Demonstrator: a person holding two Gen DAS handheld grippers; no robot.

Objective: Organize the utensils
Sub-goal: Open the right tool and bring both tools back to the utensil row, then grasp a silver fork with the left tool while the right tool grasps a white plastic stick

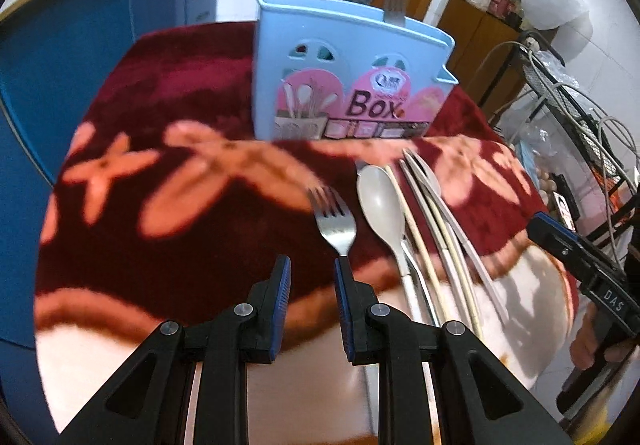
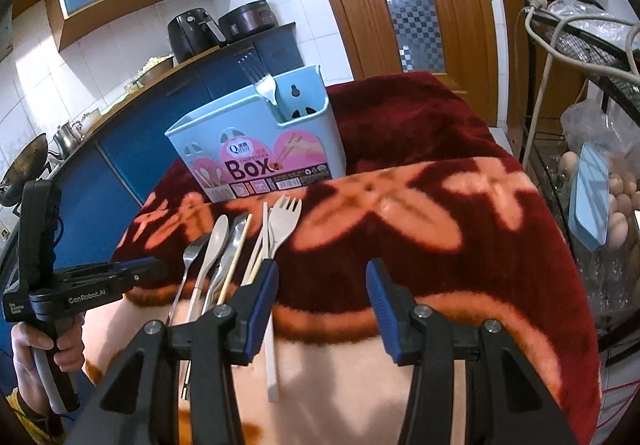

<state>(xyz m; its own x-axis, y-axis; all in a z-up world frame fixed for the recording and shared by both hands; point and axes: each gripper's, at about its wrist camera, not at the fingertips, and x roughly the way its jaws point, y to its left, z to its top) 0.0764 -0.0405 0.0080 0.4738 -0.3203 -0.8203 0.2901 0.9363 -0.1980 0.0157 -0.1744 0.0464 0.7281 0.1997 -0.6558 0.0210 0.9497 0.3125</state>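
Left gripper [image 1: 310, 277] open, narrow gap, empty, hovering over near end of steel fork [image 1: 334, 221] lying on red floral blanket [image 1: 160, 237] covering bench. Right gripper [image 2: 322, 281] open wider, empty, beside beige plastic fork [image 2: 282, 223]. Beige plastic spoon [image 1: 380, 205] and chopsticks [image 1: 444, 245] bundled just right of steel fork. Light-blue plastic utensil box [image 1: 320, 85] upright at far side, one fork [image 2: 262, 83] inside. Steel fork likely stiff, slick, light; best pinched at slim handle.
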